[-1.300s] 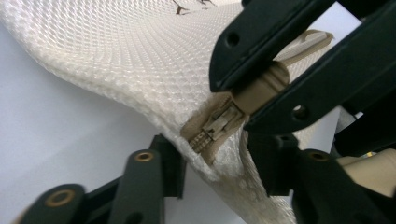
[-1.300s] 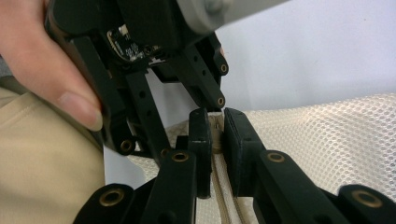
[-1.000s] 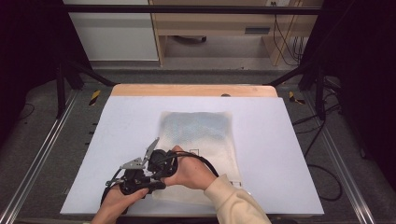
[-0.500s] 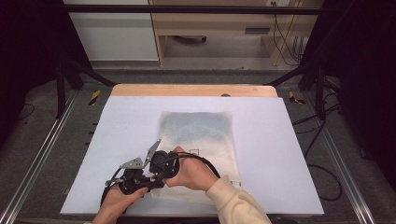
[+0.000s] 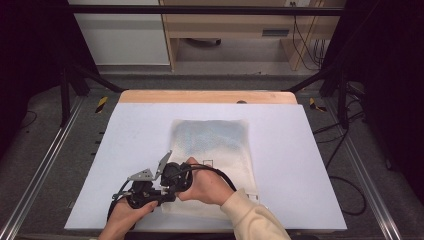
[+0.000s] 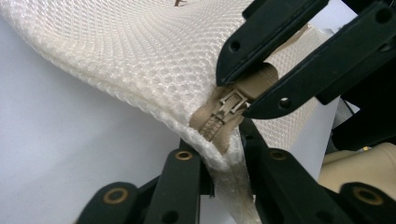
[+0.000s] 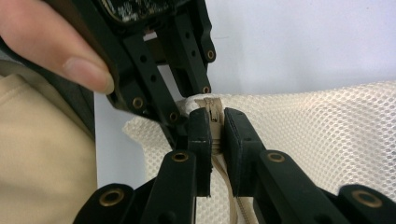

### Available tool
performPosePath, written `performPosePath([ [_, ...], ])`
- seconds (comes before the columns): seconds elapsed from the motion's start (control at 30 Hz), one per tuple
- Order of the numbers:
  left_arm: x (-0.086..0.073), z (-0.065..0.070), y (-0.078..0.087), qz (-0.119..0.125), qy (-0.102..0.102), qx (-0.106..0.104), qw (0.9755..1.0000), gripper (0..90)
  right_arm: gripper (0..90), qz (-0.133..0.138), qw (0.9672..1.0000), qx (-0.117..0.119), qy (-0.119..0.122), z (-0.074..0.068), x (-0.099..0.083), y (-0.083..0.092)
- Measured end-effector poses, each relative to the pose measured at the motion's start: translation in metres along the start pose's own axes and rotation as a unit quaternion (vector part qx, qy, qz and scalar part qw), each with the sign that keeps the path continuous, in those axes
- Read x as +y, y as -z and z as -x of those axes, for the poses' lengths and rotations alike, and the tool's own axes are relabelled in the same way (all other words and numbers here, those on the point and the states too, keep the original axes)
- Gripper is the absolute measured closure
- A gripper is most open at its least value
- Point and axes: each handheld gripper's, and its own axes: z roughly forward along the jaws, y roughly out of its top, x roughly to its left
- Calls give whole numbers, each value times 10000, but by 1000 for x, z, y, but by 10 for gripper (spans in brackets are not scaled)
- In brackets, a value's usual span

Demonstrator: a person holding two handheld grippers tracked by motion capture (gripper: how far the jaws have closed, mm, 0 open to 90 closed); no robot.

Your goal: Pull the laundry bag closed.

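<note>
On the white table (image 5: 125, 130), seen from the high view: a pale mesh bag (image 5: 212, 150) flat at the middle, its near-left corner close to the table's near edge. Both hands meeting at that corner, left gripper (image 5: 150, 192) and right gripper (image 5: 172, 177) touching each other there, cables trailing back toward the sleeve (image 5: 250, 217). Jaw gaps too small to read from up here.

From the left gripper view: left gripper (image 6: 224, 161) narrowed to a pinch on the bag's corner, a fold of mesh bag (image 6: 140, 56) squeezed between its two black jaws, having just finished closing on it. Just above, a tan zipper slider (image 6: 226, 107) at the end of the zip, with the other gripper's jaws clamped on the tan pull tab beside it. White table bare at the left.

From the right gripper view: right gripper (image 7: 212, 126) closed tight on the zipper pull tab (image 7: 210, 105), zipper tape running down between the jaws. Mesh bag (image 7: 327, 135) spreading to the right, the other gripper's black jaws pressed against the corner at upper left, a fingertip (image 7: 74, 65) resting on that gripper's body.
</note>
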Motion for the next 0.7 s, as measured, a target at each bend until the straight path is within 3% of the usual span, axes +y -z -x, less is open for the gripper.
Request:
performPosePath([
  [0.7, 1, 0, 4, 56, 45, 89, 9999, 855, 820, -99, 9996, -231, 87, -3, -18, 0],
])
